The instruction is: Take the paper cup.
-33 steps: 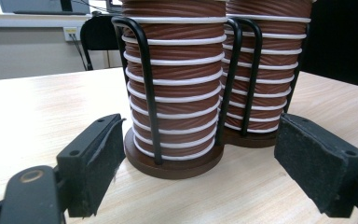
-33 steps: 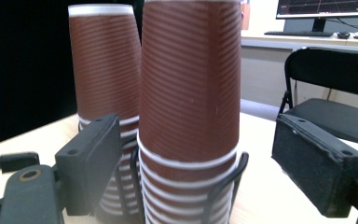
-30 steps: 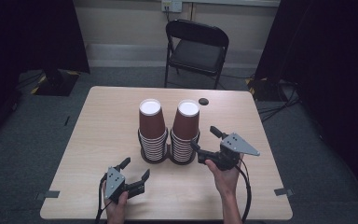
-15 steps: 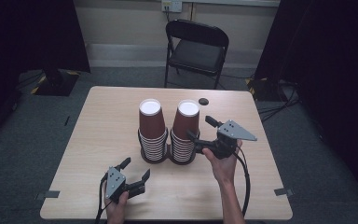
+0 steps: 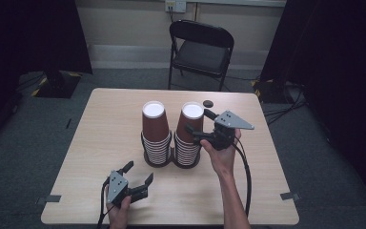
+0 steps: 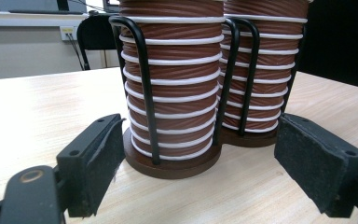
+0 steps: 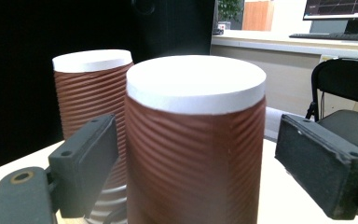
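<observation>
In the left gripper view the tops of both cup stacks (image 6: 172,79) are cut off by the upper edge, and the far stack's base is partly hidden behind the near stack. In the right gripper view the bottom edge cuts off the near top cup (image 7: 193,140), which hides part of the cup behind it (image 7: 91,88). In the high view the small dark object (image 5: 208,103) just behind the right stack is too small to tell. The left hand (image 5: 119,212) is cut by the bottom edge.
</observation>
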The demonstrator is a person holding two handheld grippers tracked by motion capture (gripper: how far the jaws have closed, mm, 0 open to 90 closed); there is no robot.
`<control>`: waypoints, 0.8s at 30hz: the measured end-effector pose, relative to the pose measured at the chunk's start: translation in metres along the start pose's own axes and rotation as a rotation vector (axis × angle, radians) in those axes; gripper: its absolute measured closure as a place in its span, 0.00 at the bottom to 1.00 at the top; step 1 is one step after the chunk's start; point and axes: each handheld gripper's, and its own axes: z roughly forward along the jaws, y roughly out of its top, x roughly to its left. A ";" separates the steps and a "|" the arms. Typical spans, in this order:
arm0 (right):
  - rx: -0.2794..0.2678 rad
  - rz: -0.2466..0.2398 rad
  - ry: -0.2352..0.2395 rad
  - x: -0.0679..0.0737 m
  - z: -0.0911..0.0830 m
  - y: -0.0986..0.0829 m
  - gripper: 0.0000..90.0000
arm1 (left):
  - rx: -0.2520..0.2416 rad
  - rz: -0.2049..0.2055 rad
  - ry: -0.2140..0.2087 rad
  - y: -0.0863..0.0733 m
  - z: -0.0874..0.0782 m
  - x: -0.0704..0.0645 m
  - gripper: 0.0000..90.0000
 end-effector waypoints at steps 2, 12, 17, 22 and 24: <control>0.011 0.000 0.006 0.000 0.006 0.001 0.14 | -0.001 -0.002 -0.003 0.000 0.000 0.000 0.18; 0.044 0.017 0.033 -0.001 0.025 -0.003 0.14 | 0.006 0.018 -0.002 0.000 0.000 0.000 0.17; 0.072 0.028 0.031 -0.002 0.033 -0.008 0.14 | 0.004 0.013 -0.005 0.000 0.000 -0.001 0.18; 0.096 0.034 0.032 -0.003 0.037 -0.014 0.13 | 0.004 0.003 -0.013 0.000 0.000 0.000 0.18; 0.102 0.038 0.027 -0.002 0.038 -0.017 0.13 | 0.006 0.002 -0.018 0.000 0.000 0.000 0.18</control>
